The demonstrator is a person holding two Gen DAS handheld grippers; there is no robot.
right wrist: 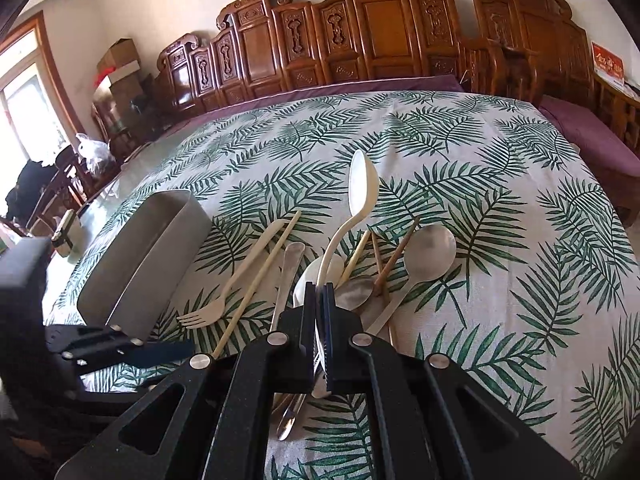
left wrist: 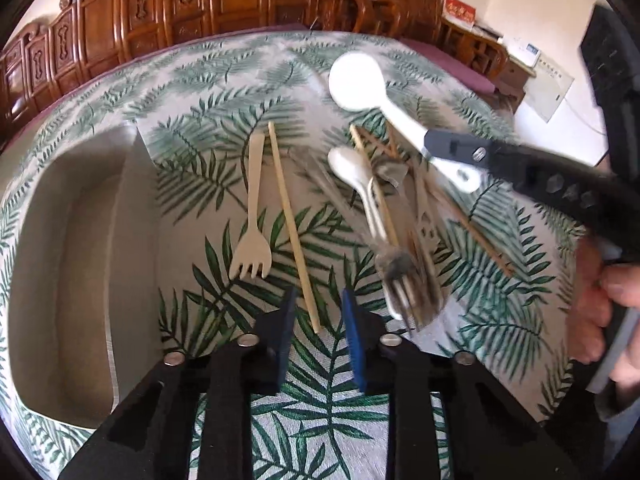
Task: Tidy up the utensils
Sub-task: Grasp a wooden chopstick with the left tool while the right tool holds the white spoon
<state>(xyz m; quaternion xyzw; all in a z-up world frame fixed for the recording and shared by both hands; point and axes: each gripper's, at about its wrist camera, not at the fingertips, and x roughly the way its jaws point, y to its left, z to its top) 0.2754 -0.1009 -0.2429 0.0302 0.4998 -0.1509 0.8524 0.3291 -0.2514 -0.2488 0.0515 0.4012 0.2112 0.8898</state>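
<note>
Gripping the white ladle (right wrist: 362, 184) by its handle, the shut right claw (right wrist: 319, 308) holds it clear of the utensil pile (left wrist: 392, 216); the left claw (left wrist: 318, 312), nearly closed and empty, straddles a chopstick (left wrist: 294, 228) beside the gray bin (left wrist: 76, 272).

You get plenty of daylight in both pictures. In your right wrist view it pours in from the window (right wrist: 24, 92) at the far left, which is washed out to white. The white wall (left wrist: 532, 12) in your left wrist view glares too. Shadows under the utensils are soft and faint. The metal fork (left wrist: 404, 280) looks smeared (blur from moving), and so does the pile around it. Both pictures bulge like a fishbowl, with black corners and bent edges.
</note>
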